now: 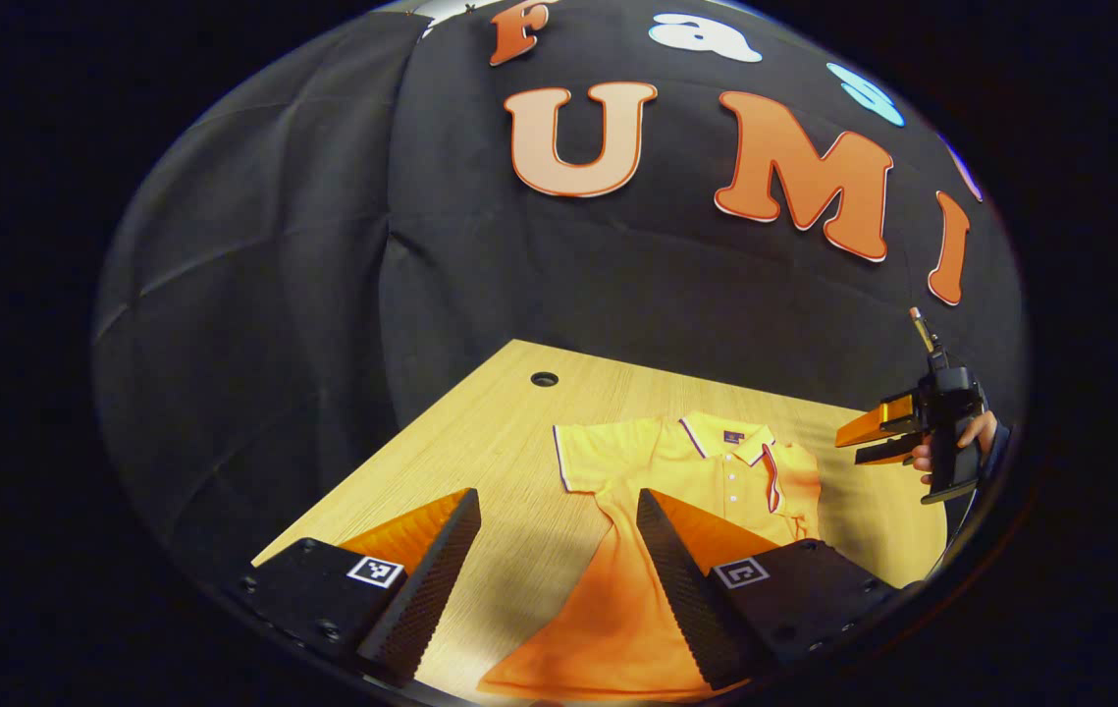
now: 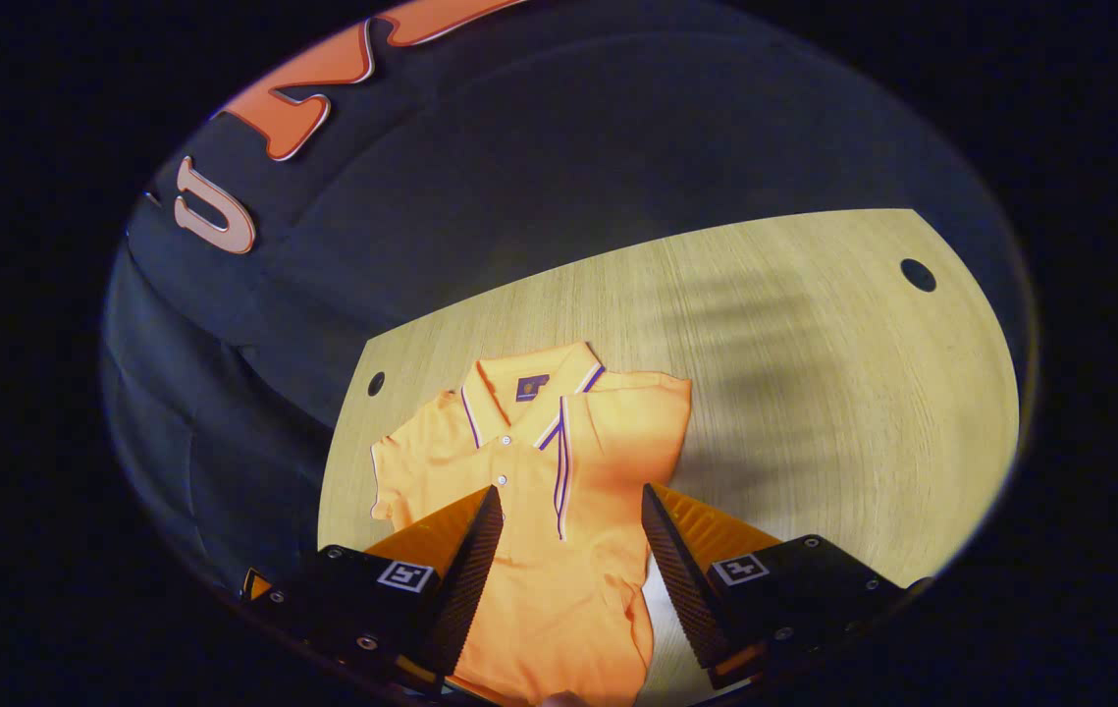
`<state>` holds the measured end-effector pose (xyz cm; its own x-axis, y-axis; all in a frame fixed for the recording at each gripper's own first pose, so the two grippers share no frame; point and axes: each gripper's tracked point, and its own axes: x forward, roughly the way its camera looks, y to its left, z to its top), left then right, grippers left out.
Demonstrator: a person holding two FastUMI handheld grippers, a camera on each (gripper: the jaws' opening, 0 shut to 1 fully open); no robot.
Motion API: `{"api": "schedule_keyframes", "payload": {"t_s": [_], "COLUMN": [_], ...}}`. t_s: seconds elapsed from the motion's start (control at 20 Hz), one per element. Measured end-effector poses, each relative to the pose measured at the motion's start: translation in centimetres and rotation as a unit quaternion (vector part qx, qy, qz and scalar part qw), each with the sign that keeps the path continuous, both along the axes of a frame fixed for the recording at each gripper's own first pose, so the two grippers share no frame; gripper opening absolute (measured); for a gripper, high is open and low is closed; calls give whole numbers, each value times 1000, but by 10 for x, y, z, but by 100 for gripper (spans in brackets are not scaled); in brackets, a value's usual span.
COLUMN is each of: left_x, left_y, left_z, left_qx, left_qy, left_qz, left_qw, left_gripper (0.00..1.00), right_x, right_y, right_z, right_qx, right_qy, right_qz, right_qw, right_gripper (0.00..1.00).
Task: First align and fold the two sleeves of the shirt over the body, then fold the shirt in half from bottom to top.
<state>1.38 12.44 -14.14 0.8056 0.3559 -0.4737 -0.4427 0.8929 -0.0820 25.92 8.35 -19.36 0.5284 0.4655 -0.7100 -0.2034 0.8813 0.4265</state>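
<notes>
One sleeve over the shirt, one still out; both hand-held grippers open and empty above it.

Left gripper view: the left hand-held gripper (image 1: 559,579) hangs wide open, holding nothing, over the shirt (image 1: 657,511) lying flat on the desk (image 1: 480,442), probably lined up for the spread sleeve (image 1: 598,457); collar points to the far wall, hem nearest, long axis running away. The right hand-held gripper (image 1: 853,447), in a hand (image 1: 961,442), is parted and empty, off to the side.

Right gripper view: the right hand-held gripper (image 2: 568,550) gapes empty over the body, the folded sleeve (image 2: 627,422) lying across the chest; collar far, hem near.
</notes>
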Motion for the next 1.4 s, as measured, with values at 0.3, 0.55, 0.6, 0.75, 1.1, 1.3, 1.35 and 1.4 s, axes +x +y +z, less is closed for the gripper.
{"api": "schedule_keyframes", "payload": {"t_s": [0.3,0.55,0.6,0.75,1.1,1.3,1.35,1.4], "left_x": [53,93,102,134,183,204,205,208], "left_y": [36,53,51,53,62,67,67,68], "left_z": [-44,-87,-95,-114,-150,-172,-176,-179], "left_qx": [-84,-154,-161,-174,-173,-154,-150,-145], "left_qy": [66,149,167,196,255,284,291,297], "left_qz": [-34,-52,-60,-82,-101,-96,-96,-94], "left_qw": [994,975,971,961,946,941,940,939], "left_gripper": [98,98,98,98,98,98,98,98], "right_x": [-32,-68,-74,-89,-133,-153,-157,-160], "right_y": [-33,-46,-49,-55,-67,-69,-68,-68], "right_z": [15,30,35,45,50,49,50,50], "right_qx": [-39,-51,-50,-56,-81,-81,-80,-80], "right_qy": [-59,-96,-109,-146,-178,-180,-181,-181], "right_qz": [-80,-129,-141,-168,-211,-218,-217,-216], "right_qw": [994,986,983,973,958,956,956,956], "right_gripper": [93,94,94,94,93,94,94,94]}}
